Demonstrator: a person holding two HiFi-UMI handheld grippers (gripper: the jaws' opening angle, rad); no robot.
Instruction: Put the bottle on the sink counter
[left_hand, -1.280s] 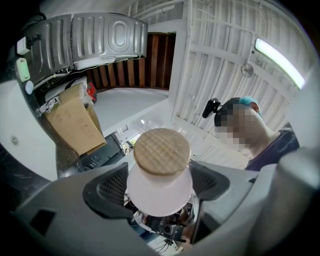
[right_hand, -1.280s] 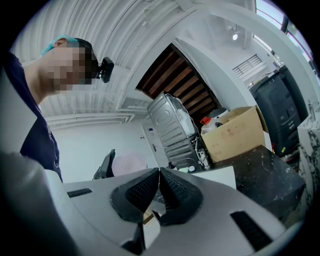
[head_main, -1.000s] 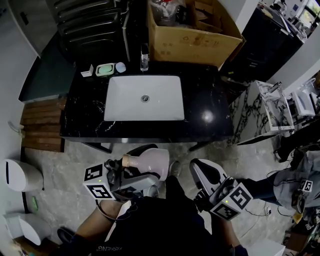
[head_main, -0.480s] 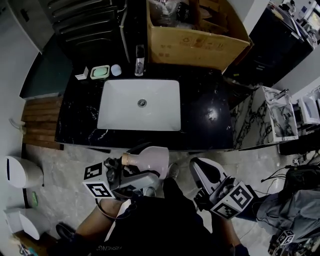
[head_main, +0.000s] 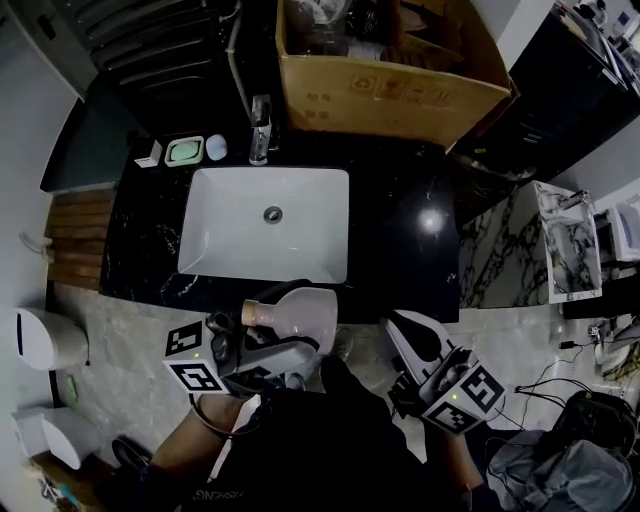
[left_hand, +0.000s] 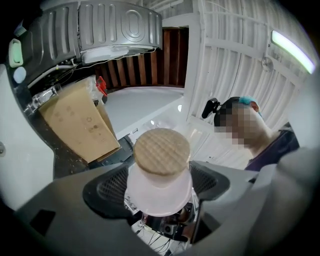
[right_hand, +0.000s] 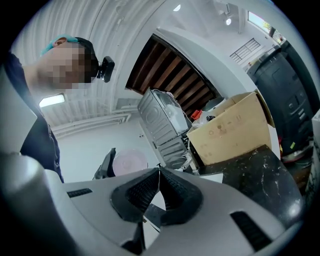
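A pale pink bottle (head_main: 297, 310) with a cork stopper (left_hand: 161, 151) lies tipped on its side in my left gripper (head_main: 262, 322), which is shut on its neck (left_hand: 160, 187). It hangs over the floor just in front of the black sink counter (head_main: 400, 220) with its white basin (head_main: 300, 240). My right gripper (head_main: 402, 328) is held low to the right of the bottle, its jaws shut together (right_hand: 159, 172) with nothing between them. The bottle's pink base (right_hand: 130, 162) shows beyond it in the right gripper view.
A big cardboard box (head_main: 390, 70) stands at the counter's back right. A faucet (head_main: 260, 125), a green soap dish (head_main: 185, 150) and a small white block (head_main: 148, 153) line the back left. A white bin (head_main: 45, 340) and wooden slats (head_main: 75, 240) are left, a marble stand (head_main: 570, 250) right.
The head view has shifted so the counter sits lower and nearer to the grippers. Both grippers keep their pose, with the bottle still held in the left one.
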